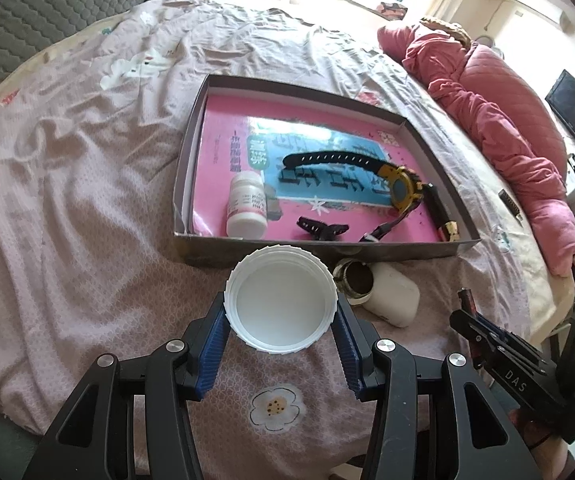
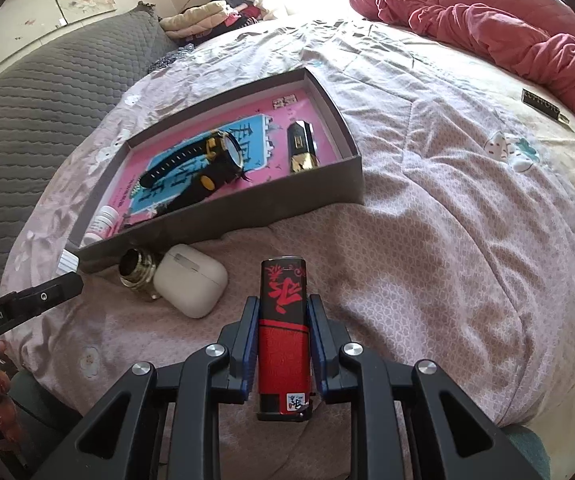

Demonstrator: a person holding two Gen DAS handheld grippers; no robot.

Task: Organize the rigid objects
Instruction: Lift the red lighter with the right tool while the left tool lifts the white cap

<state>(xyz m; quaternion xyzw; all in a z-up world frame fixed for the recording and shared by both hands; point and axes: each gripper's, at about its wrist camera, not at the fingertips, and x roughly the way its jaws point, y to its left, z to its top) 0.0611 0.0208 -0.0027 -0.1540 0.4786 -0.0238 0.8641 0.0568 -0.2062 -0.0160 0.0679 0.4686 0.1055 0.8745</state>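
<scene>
My left gripper [image 1: 281, 312] is shut on a white ribbed jar lid [image 1: 281, 298], held just in front of the shallow grey box [image 1: 327, 246]. My right gripper [image 2: 282, 312] is shut on a red and black lighter [image 2: 284, 320], held above the bedspread. The box, also in the right wrist view [image 2: 247, 208], holds a black and yellow watch [image 1: 383, 176], a white pill bottle [image 1: 247, 210], a black clip [image 1: 321, 229] and a black and gold lighter [image 2: 302, 146]. Outside its near wall lie a metal fitting [image 2: 137, 274] and a white earbud case [image 2: 191, 280].
The box sits on a pink patterned bedspread [image 1: 87, 220]. A rolled pink quilt [image 1: 507, 128] lies along the far right. A small black label bar [image 2: 541, 108] lies near it. A grey quilted cover [image 2: 27, 120] is on the left.
</scene>
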